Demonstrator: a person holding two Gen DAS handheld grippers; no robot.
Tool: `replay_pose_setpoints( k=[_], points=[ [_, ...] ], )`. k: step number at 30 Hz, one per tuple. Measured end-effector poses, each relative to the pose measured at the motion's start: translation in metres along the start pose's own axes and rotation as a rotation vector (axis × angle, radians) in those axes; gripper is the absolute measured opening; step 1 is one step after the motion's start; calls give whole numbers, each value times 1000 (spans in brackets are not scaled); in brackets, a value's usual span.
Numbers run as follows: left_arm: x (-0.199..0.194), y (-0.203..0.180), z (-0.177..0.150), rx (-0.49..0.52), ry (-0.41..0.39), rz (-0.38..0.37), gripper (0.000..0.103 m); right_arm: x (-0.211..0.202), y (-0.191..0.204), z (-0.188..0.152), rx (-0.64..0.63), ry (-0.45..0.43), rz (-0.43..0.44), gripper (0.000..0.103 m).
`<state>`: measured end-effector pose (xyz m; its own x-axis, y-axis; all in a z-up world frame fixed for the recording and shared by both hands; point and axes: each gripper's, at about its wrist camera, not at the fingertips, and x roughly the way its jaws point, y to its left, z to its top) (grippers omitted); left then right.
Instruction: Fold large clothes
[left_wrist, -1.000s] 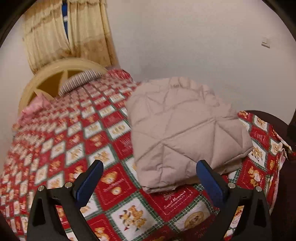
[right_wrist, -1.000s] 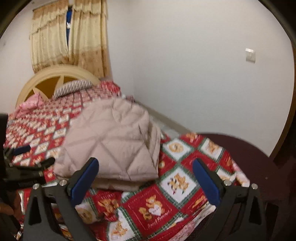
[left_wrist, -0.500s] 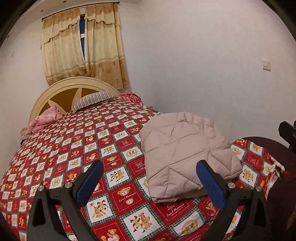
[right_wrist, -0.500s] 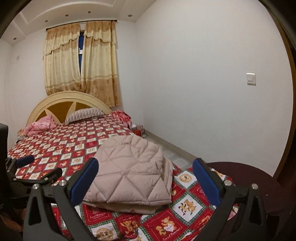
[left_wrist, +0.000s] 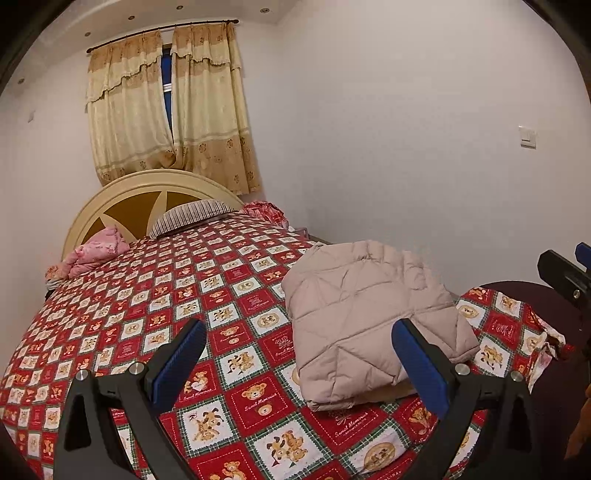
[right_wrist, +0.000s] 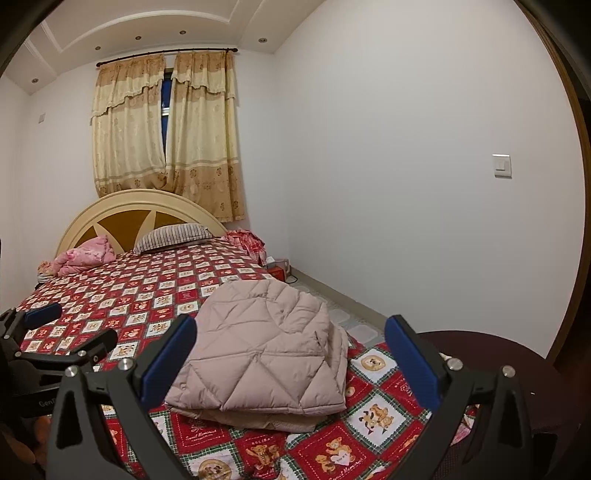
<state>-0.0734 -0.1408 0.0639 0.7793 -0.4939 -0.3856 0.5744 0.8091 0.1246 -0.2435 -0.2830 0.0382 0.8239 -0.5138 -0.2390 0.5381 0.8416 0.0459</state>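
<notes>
Springiness was my worry: both my left gripper (left_wrist: 299, 360) and right gripper (right_wrist: 290, 356) hung spread and empty above the folded beige quilted puffer jacket (right_wrist: 266, 347) near the foot corner of the red bear-print bedspread (left_wrist: 155, 302), whose padded layers I judged could puff open or slide.

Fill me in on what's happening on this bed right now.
A person is holding a two-finger gripper in each hand over a bed with a red bear-print bedspread. A beige quilted jacket lies folded into a compact bundle near the foot of the bed. Neither gripper touches it: the left gripper and the right gripper both hang open above the bed, holding nothing. Judging by the neat bundle, the fold looks finished.
</notes>
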Motion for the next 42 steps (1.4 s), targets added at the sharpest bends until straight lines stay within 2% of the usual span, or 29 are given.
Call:
replay_pose_setpoints(
  k=[34,42],
  points=[
    [3,4,-3,-14,19,-3,101,-7,6,-6,19,30,-8,103],
    [6,8,-3,-14,20,17,101,-6,6,-6,24,32,-12,103]
  ],
)
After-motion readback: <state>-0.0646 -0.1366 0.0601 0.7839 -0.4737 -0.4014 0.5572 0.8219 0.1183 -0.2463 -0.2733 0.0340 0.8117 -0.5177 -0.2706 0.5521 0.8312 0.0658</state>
